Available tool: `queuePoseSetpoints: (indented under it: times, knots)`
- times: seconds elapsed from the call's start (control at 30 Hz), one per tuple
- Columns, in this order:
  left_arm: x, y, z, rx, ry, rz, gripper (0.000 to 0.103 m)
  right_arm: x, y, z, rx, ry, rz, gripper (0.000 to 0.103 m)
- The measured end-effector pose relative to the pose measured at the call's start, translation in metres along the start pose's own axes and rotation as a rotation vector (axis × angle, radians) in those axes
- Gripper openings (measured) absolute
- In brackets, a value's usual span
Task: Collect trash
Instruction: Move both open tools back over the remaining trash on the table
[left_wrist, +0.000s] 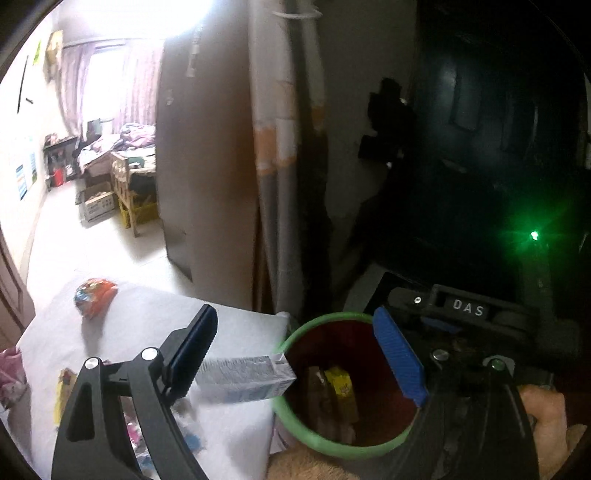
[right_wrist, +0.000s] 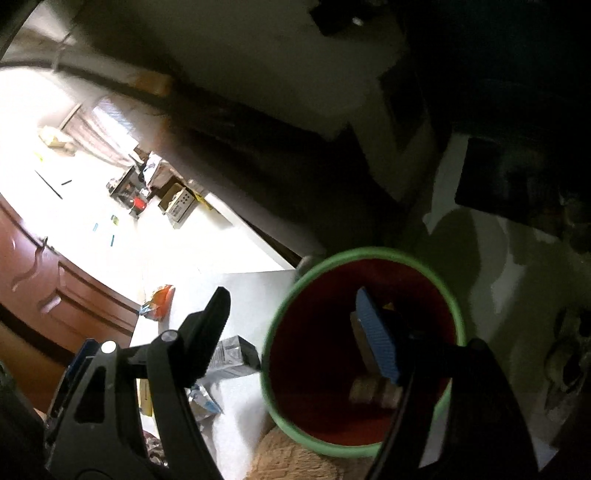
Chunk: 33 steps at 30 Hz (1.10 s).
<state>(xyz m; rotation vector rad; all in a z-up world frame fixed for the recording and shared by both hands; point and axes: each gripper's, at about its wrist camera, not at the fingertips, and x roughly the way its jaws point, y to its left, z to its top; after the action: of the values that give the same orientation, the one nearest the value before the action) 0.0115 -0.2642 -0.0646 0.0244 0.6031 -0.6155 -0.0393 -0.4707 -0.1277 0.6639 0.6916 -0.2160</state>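
Note:
A green-rimmed bin (left_wrist: 295, 424) with a red inside stands against the white table's right edge. It holds a brown packet (left_wrist: 325, 398) and a yellow one (left_wrist: 341, 380). My left gripper (left_wrist: 295, 314) is open. A blurred grey-white carton (left_wrist: 243, 380) lies between its fingers, one end by the left finger, the other over the bin's rim, clear of the blue right pad. My right gripper (right_wrist: 291, 295) is open above the bin (right_wrist: 280, 413), its right finger over the opening. A blurred brown piece (right_wrist: 373, 391) shows inside below it. The carton (right_wrist: 232, 354) sits left of the rim.
An orange wrapper (left_wrist: 94, 297) lies far back on the white table (left_wrist: 147, 325); several small wrappers (left_wrist: 64, 387) crowd its near left. A tan plush surface (left_wrist: 306, 467) lies under the bin. The other gripper's body (left_wrist: 465, 306) and a hand (left_wrist: 543, 413) are at right. A curtain (left_wrist: 277, 147) hangs behind.

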Motion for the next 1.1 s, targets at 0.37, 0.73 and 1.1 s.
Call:
queuePoseSetpoints:
  times: [0.37, 0.73, 1.1]
  knots:
    - [-0.069, 0.092, -0.015, -0.092, 0.007, 0.175, 0.084, -0.005, 0.114, -0.022, -0.245, 0.019, 0.077, 0.077]
    - [-0.132, 0.181, -0.044, -0.188, 0.005, 0.319, 0.085, -0.003, 0.210, -0.063, -0.424, 0.059, 0.124, 0.084]
    - [-0.142, 0.237, -0.096, -0.279, 0.136, 0.342, 0.086, 0.010, 0.270, -0.103, -0.571, 0.107, 0.133, 0.090]
